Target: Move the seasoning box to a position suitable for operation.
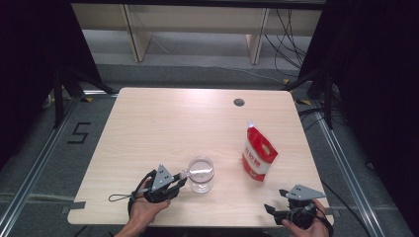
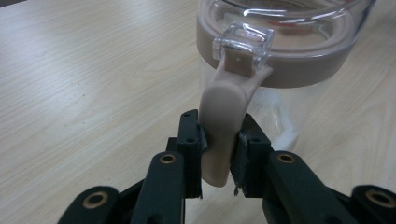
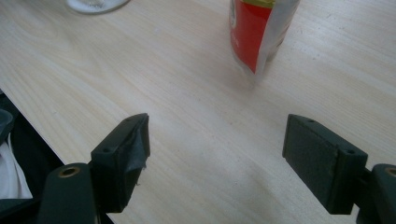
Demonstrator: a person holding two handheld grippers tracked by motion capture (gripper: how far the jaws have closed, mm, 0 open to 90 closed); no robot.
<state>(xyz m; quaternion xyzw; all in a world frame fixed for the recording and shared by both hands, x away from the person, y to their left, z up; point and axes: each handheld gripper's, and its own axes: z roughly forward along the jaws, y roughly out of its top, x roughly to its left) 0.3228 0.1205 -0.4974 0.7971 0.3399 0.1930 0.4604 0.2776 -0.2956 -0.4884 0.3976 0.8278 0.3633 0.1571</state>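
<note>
A clear jar (image 1: 201, 174) with a beige rim band stands near the table's front, left of centre. Its beige handle (image 2: 224, 116) hangs down from the rim, and my left gripper (image 1: 183, 178) is shut on that handle, pads (image 2: 198, 140) pressing both sides (image 2: 219, 144). A red and white stand-up pouch (image 1: 259, 155) stands upright to the right of the jar. My right gripper (image 1: 272, 209) rests low at the table's front right corner, jaws wide open with nothing between them (image 3: 217, 144). The pouch (image 3: 259, 28) stands ahead of it, and the jar's base (image 3: 93, 4) shows farther off.
The light wooden table (image 1: 163, 123) has a round cable hole (image 1: 239, 102) at the back right. Black stands and cables lie on the floor around it. A wide bare stretch of tabletop lies behind the jar and the pouch.
</note>
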